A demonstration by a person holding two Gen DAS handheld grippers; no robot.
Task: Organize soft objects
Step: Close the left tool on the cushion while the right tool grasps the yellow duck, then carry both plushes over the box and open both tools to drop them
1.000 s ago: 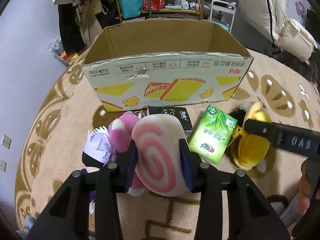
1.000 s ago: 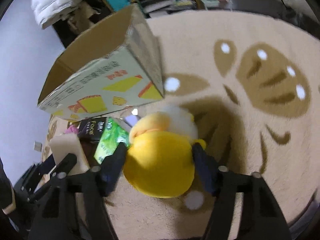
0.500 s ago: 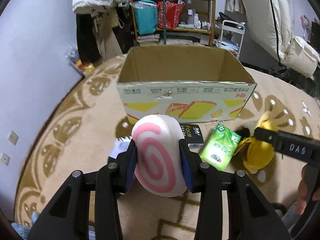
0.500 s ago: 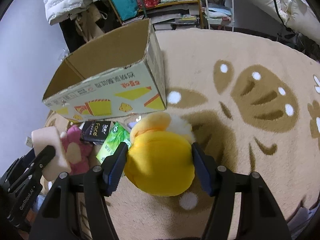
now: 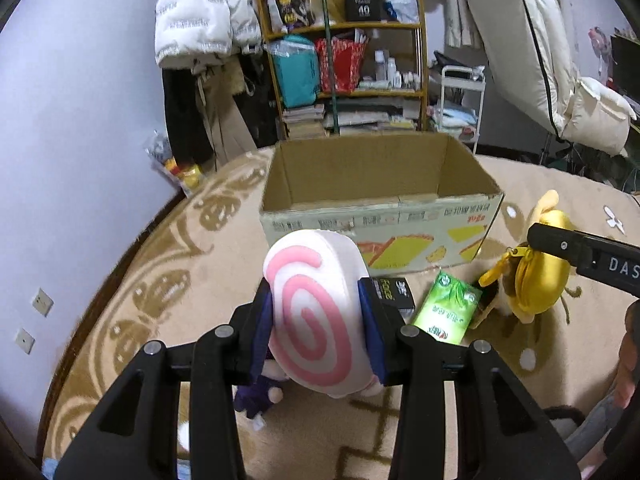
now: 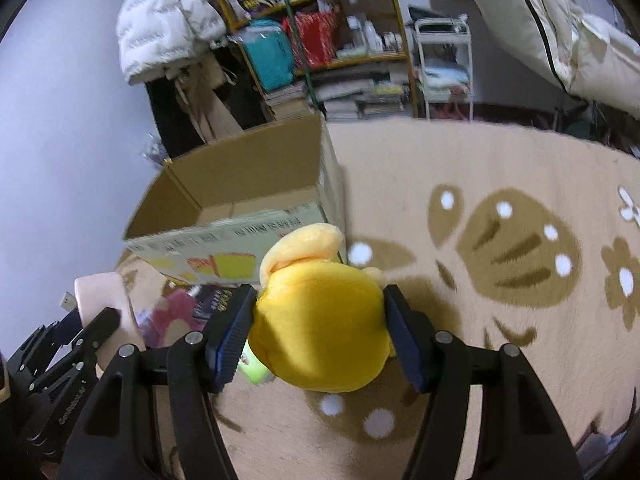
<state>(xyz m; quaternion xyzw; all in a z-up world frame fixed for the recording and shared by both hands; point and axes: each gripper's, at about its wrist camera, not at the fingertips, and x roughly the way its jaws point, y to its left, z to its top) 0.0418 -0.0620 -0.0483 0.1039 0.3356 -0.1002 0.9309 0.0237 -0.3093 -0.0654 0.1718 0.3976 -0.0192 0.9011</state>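
Aloft before the open cardboard box (image 5: 380,216): pink-swirl cushion (image 5: 320,312) squeezed in left gripper (image 5: 320,320) jaws, yellow plush (image 6: 320,320) in right gripper (image 6: 316,332). Likely light, squashy; best pinched mid-body.

The left gripper (image 5: 318,330) is a matte black frame of angular bars with triangular cut-outs, joined by round silver screw heads along its near links. Its two fingers (image 5: 370,330) carry dark blue pads with a ribbed face. The right gripper (image 6: 318,334) is built the same way: black struts, silver screws at the joints, and blue ridged pads on its fingers (image 6: 230,336). Seen from the left wrist camera at the right edge, a black bar of the right gripper bears white letters "DAS" and a small screw. Small pale lettering runs along the left gripper's side in the right wrist view.
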